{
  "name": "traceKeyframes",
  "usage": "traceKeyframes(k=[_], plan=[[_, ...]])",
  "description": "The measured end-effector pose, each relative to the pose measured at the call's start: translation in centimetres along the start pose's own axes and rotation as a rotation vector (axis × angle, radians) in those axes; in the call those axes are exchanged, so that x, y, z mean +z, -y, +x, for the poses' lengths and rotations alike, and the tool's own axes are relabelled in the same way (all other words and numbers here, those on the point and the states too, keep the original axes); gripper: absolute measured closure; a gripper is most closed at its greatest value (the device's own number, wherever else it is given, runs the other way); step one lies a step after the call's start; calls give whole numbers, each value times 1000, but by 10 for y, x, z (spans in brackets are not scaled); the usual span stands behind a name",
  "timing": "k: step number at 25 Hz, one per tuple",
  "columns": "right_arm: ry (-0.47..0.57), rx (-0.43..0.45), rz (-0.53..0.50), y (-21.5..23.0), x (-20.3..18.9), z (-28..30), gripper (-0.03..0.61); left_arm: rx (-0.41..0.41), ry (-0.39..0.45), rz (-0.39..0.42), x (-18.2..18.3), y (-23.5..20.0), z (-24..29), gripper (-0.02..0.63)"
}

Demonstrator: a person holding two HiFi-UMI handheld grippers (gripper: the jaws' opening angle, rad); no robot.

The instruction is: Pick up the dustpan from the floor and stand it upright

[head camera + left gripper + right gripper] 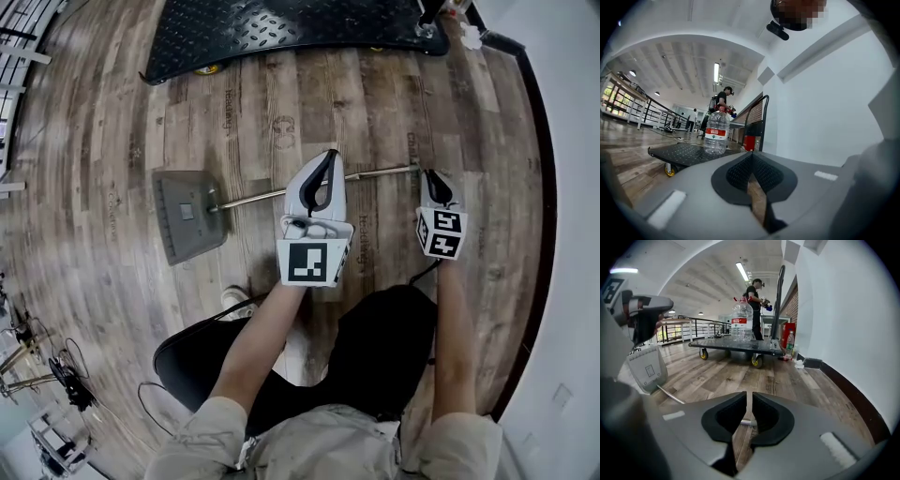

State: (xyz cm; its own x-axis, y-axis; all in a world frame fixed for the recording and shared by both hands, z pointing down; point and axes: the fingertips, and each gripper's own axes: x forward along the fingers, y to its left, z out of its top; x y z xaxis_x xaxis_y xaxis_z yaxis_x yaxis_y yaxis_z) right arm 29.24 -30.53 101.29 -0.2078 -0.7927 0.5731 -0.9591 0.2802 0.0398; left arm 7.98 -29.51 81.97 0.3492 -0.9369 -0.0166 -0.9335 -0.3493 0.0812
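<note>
Your left hand-held gripper (327, 161), mid-frame, is closed on nothing; your right hand-held gripper (434, 178) hangs slightly parted at the handle's (375, 174) tip. The dustpan (187, 214) lies flat on the floor (281, 94), centre left. Gripping that far out, I'd expect its pan to swing and slip.

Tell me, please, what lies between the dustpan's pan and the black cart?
Only bare wooden floor separates the dustpan from the cart; the head view shows it.

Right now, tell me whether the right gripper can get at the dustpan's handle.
Probably yes. The right gripper sits at the handle's free end, jaws slightly apart, the end showing in their gap. The left gripper is further along the handle, out of the way.
</note>
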Motion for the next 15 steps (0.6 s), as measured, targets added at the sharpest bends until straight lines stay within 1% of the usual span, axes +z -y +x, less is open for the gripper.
traceKeyframes(k=[2,6,8,12,15], plan=[[-59,0,6,4,-23,15,532,2,-2,-1,-11,2,-2,594],[-206,6,19,11,-68,44,503,6,-1,0,-26,2,-6,594],[-277,1,27,13,-89,57,499,7,-3,10,-33,3,-7,594],[-389,-25,35,27,-125,76,495,13,8,25,-44,14,-4,594],[-456,-71,47,42,-147,86,491,9,7,33,-55,22,-1,594]])
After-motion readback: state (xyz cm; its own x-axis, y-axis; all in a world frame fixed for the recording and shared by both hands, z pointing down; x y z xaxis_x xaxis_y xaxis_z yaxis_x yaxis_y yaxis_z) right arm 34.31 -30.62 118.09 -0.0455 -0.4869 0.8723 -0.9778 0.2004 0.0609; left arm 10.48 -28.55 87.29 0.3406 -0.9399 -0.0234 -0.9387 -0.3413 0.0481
